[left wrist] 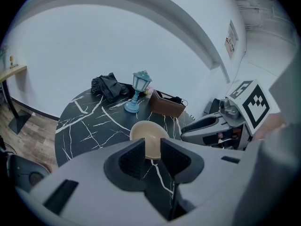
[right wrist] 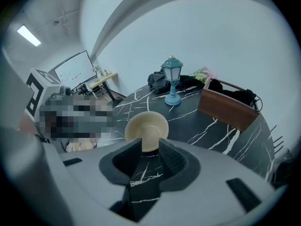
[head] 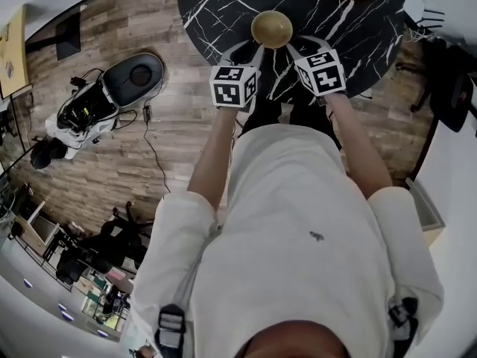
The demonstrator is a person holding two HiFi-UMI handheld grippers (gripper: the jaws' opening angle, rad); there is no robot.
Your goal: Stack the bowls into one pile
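Observation:
One tan bowl stands upright on the round black marble table, near its front edge. No other bowl shows beside it. My left gripper hovers just left of and nearer than the bowl, my right gripper just right of it. In the left gripper view the bowl lies beyond the left gripper, whose pads stand apart with nothing between them. The right gripper view shows the same: the bowl sits past the right gripper, with its jaws apart and nothing in the gap.
At the back of the table stand a blue lantern lamp, a brown box and a black bundle. On the wood floor to the left lies a grey and white machine with cables.

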